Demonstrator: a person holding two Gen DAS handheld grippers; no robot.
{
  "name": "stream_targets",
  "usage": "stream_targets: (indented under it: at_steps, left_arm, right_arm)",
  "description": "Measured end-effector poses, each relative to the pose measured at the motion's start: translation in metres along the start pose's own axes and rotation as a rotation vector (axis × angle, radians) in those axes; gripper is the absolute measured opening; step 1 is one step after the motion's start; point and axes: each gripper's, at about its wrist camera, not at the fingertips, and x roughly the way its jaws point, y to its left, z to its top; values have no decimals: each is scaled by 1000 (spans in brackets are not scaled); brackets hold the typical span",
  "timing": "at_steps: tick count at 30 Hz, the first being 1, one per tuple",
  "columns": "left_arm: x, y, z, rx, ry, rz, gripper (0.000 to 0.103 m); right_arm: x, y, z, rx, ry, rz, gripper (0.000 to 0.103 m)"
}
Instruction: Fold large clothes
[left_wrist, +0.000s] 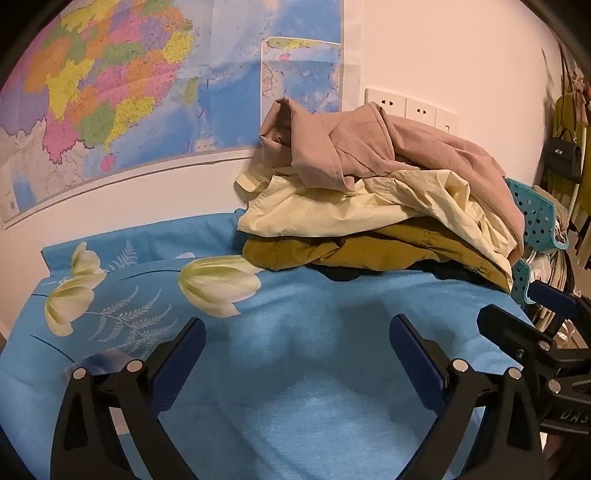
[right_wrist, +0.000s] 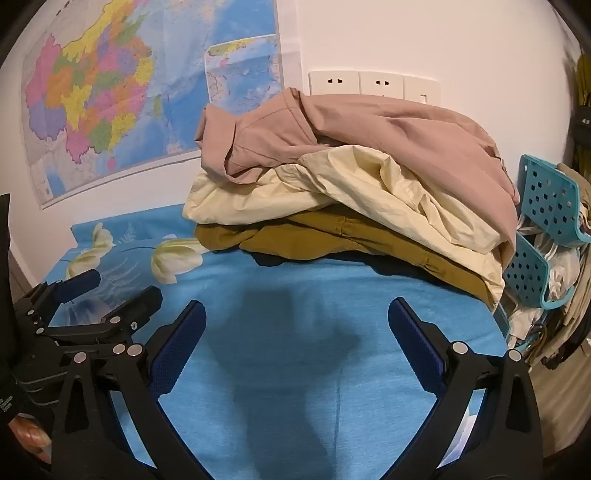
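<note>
Blue-padded fingers (left_wrist: 177, 354) of my left gripper (left_wrist: 297, 332) fill the bottom of the left wrist view, spread wide with nothing between them, only bare blue bedsheet (left_wrist: 295, 387) below. My right gripper (right_wrist: 295, 317) reads the same in its own view: jaws wide apart, empty, pads clear of the cloth. Each tool shows in the other's camera, the right one at the left gripper's right edge, the left one at the right gripper's left edge, so the two sit side by side and close. Both tilt down toward the sheet. Straight ahead of both tools, past the open stretch of sheet, lies the pile of clothes (left_wrist: 380, 206), heaped against the wall and well apart from the fingertips. Top layer is a dusty pink garment (left_wrist: 388, 147), crumpled, with a fold standing up on its left end. Under it a pale yellow garment (left_wrist: 332, 206), then a mustard-brown garment (left_wrist: 351, 251), and a sliver of something dark beneath that I cannot identify. Ahead and left of the tools the sheet carries a print of pale tulips (left_wrist: 218, 284). Beyond that, on the wall, a coloured map (left_wrist: 129, 92); wall sockets (right_wrist: 373, 85) sit just above the pile. To the right of the pile, off the bed's edge, a teal perforated rack (right_wrist: 546, 199) holds loose items.
</note>
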Motion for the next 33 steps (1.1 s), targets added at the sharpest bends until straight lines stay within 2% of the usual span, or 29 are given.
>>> stream_targets:
  at_steps: [8, 33]
  left_arm:
    - [2, 8, 1, -3, 11, 4, 96]
    - [-6, -5, 9, 24, -23, 10, 96]
  right_arm:
    - [0, 0, 0, 0, 8, -5, 98]
    - [-5, -7, 4, -6, -14, -20, 98]
